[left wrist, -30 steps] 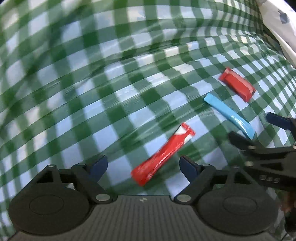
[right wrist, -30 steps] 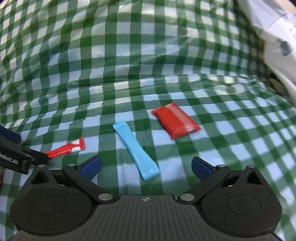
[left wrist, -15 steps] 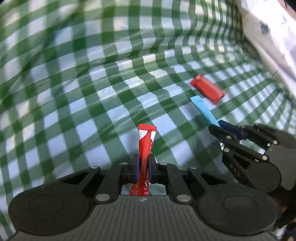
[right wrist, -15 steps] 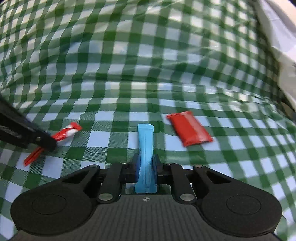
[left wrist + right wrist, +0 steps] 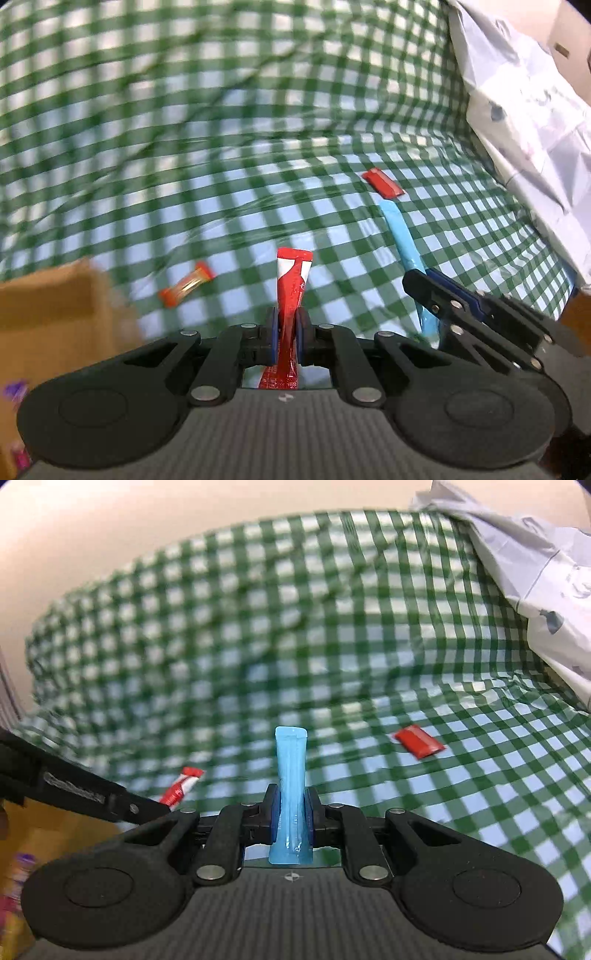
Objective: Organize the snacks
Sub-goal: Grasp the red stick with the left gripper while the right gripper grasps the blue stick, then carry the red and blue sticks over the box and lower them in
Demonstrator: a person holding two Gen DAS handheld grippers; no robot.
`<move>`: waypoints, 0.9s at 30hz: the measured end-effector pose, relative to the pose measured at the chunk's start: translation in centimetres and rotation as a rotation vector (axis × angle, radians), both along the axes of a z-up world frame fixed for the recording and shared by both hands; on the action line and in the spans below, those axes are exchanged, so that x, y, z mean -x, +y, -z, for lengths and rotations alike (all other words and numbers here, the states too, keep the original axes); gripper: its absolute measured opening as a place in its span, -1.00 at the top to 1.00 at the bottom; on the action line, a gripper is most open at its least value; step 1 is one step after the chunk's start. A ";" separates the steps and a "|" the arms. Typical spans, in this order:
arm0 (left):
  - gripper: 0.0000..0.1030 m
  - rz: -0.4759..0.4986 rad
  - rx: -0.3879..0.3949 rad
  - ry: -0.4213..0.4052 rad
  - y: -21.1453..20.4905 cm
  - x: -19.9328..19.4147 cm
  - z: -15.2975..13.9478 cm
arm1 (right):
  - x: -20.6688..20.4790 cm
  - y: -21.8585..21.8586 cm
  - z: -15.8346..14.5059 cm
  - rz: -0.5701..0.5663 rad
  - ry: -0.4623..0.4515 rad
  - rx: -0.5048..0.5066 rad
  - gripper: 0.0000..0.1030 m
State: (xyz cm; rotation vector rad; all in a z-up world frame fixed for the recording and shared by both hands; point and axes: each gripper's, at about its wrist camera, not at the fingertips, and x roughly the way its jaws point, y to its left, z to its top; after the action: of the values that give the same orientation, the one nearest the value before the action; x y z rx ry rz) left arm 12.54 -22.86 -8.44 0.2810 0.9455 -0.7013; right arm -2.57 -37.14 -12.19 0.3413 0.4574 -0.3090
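My left gripper (image 5: 286,336) is shut on a red and white stick packet (image 5: 291,288) and holds it above the green checked cloth (image 5: 221,147). My right gripper (image 5: 292,814) is shut on a light blue stick packet (image 5: 291,768), also lifted. In the left wrist view the right gripper (image 5: 424,286) shows at the right with the blue packet (image 5: 402,236). In the right wrist view the left gripper (image 5: 155,806) shows at the left with the red packet (image 5: 181,788). A flat red packet (image 5: 382,181) lies on the cloth; it also shows in the right wrist view (image 5: 419,741).
A cardboard box (image 5: 55,310) stands at the lower left, with its edge also in the right wrist view (image 5: 55,834). A small orange-red candy (image 5: 186,286) lies on the cloth near it. A white plastic bag (image 5: 524,110) is at the right (image 5: 535,561).
Both grippers have lifted their stick packets off the cloth and pulled back. The box and the orange candy have come into view at the left.
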 end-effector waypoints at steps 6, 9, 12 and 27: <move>0.81 -0.100 0.017 -0.023 8.5 3.6 -4.0 | 4.3 7.2 -3.4 -0.069 -0.020 -0.023 0.71; 0.81 -0.143 0.018 -0.040 12.4 5.3 -5.4 | 5.9 10.6 -4.8 -0.098 -0.039 -0.053 0.71; 0.81 -0.189 0.011 -0.061 16.3 7.0 -6.5 | 7.3 14.0 -6.3 -0.139 -0.036 -0.055 0.71; 0.81 -0.382 0.027 -0.068 32.7 14.1 -7.2 | 12.3 29.6 -10.1 -0.379 0.034 -0.002 0.71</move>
State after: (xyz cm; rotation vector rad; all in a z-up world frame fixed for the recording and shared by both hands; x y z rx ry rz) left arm -1.58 9.88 -1.27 0.0940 0.8914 -0.3508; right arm -14.86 -7.55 -2.12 0.2453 0.5446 0.0543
